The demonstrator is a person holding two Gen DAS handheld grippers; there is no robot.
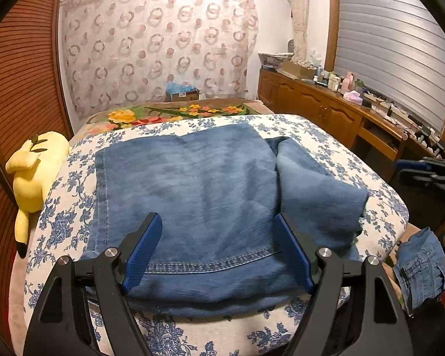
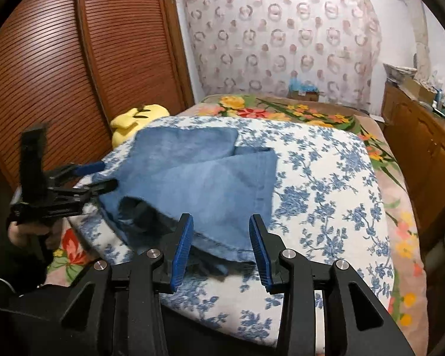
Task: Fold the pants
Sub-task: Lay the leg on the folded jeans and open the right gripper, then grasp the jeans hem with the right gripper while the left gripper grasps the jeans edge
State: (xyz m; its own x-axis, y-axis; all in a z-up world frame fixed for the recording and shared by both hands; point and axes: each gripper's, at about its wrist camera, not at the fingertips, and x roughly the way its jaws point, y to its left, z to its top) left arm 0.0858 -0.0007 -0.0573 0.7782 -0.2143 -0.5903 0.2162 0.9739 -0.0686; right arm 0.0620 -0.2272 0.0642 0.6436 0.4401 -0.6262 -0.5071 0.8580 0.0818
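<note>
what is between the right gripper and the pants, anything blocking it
Nothing visible. The right gripper sits at the near edge of the blue pants on the floral bedcover, its jaws apart, pads not pressing the cloth. The yellow plush toy lies beyond, out of the way.

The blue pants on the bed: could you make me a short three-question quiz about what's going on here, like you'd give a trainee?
1. True or false: the blue pants lie on a cushion with a blue flower print.
2. What soft toy lies at the far left edge of the bed?
A. a yellow plush
B. a brown bear
C. a red ball
3. Fill in: the left gripper has its jaws ____, with the pants' stitched hem between them, not pinched.

Key: 1 true; 2 A; 3 open. The right gripper also pinches nothing.
</note>
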